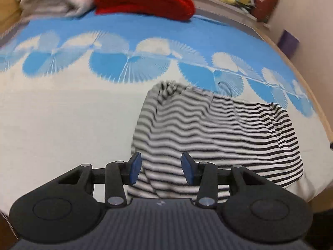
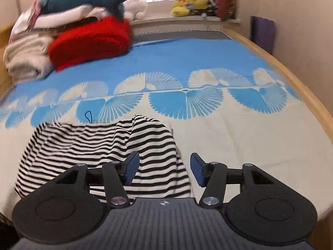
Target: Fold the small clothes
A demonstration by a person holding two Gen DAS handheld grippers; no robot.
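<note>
With both the left gripper (image 1: 161,169) and right gripper (image 2: 164,169) hovering spread and empty, the black-and-white striped knit garment (image 1: 208,133) is lying rumpled at lower centre of the blue-and-cream patterned bedspread (image 2: 239,145) — a careless pinch risks grabbing only one layer, skewing the fold.

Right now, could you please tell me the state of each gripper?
Left gripper: open, holding nothing, above the striped garment.
Right gripper: open, holding nothing.
</note>
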